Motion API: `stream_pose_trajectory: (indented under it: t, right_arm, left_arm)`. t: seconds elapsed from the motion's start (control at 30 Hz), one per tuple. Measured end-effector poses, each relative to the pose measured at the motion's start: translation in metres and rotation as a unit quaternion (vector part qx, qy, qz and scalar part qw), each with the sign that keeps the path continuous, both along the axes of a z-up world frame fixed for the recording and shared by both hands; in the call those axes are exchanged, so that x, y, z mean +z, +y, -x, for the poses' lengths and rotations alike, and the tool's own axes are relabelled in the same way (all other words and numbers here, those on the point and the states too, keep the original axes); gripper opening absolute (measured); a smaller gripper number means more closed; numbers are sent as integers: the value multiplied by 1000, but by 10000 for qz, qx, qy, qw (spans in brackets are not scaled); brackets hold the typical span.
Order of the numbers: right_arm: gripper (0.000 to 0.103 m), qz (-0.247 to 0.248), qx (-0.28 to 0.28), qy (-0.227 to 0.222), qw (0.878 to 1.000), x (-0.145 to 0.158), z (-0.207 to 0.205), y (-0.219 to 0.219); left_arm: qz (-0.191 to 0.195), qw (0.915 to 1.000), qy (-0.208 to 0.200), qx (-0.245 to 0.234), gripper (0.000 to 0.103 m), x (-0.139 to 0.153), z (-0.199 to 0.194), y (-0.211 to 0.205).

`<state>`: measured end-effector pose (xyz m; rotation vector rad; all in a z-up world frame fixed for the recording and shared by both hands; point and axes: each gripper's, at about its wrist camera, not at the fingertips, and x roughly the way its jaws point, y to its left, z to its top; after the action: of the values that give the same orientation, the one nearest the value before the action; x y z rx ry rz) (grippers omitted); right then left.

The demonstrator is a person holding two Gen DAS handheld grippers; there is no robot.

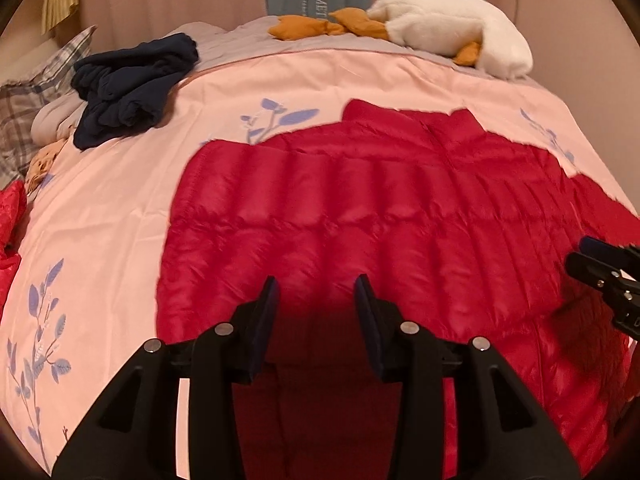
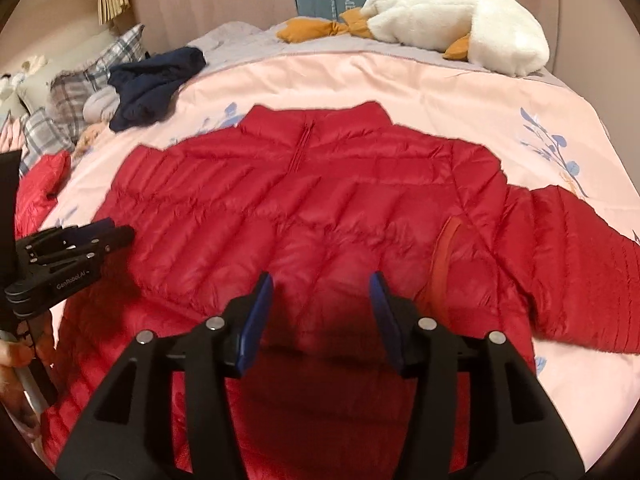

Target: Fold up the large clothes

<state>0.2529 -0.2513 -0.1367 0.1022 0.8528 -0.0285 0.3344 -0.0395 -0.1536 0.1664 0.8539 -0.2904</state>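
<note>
A red quilted down jacket (image 1: 360,208) lies spread flat on the pink bedspread (image 1: 112,208), collar toward the far side. In the right wrist view the jacket (image 2: 304,200) shows its front zip and one sleeve (image 2: 580,264) stretched out to the right. My left gripper (image 1: 316,286) hovers over the jacket's lower left part, open, with nothing between its pads. My right gripper (image 2: 322,282) hangs over the jacket's lower middle, also open and holding nothing. Each gripper shows at the edge of the other's view: the right gripper (image 1: 592,258) and the left gripper (image 2: 116,232), with a hand below it.
A crumpled navy garment (image 1: 132,88) lies at the far left of the bed beside plaid pillows (image 1: 24,108). A white plush goose (image 1: 448,24) with orange feet rests along the far edge. Another red garment (image 1: 10,232) sits at the left edge. Beige curtains hang behind.
</note>
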Motion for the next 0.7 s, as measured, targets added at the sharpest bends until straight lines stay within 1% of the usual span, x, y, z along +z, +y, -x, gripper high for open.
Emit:
stream_pose_trajectory:
  t: [0.07, 0.17, 0.27, 0.37, 0.4, 0.43, 0.5, 0.57, 0.63, 0.7]
  right_arm:
    - [51, 83, -21, 175, 9998, -11, -4, 1]
    - [52, 52, -18, 310, 9995, -22, -8, 0]
    - [52, 15, -13, 371, 9993, -26, -10, 0]
    - [52, -72, -27, 394, 9992, -25, -8, -3]
    - [53, -153, -63, 376, 9992, -21, -5, -5]
    - [59, -233, -82, 337, 9991, -18, -2, -7]
    - [64, -479, -90, 154, 9987, -8, 9, -15]
    - [65, -559, -162, 35, 9983, 1, 21, -23]
    - [73, -579, -290, -73, 9979, 9, 35, -34]
    - [77, -612, -396, -154, 9972, 15, 47, -45]
  left_arm:
    - [-136, 9999, 43, -5, 42, -7, 0, -4]
    - [-253, 9996, 107, -19, 44, -17, -1, -9]
    - [-351, 9993, 90, -25, 44, -21, 0, -11]
    - [-323, 9994, 113, -12, 46, -20, 1, -9]
    - [-300, 9995, 123, 15, 51, -18, 1, -8]
    - [-241, 9996, 135, 60, 55, -16, 4, -6]
    - [-118, 9998, 131, 124, 72, -11, 9, -3]
    - [-9, 9998, 116, 169, 77, -5, 17, 0]
    - [74, 9997, 121, 174, 83, 1, 24, 1]
    - [137, 9997, 118, 152, 83, 8, 34, 0]
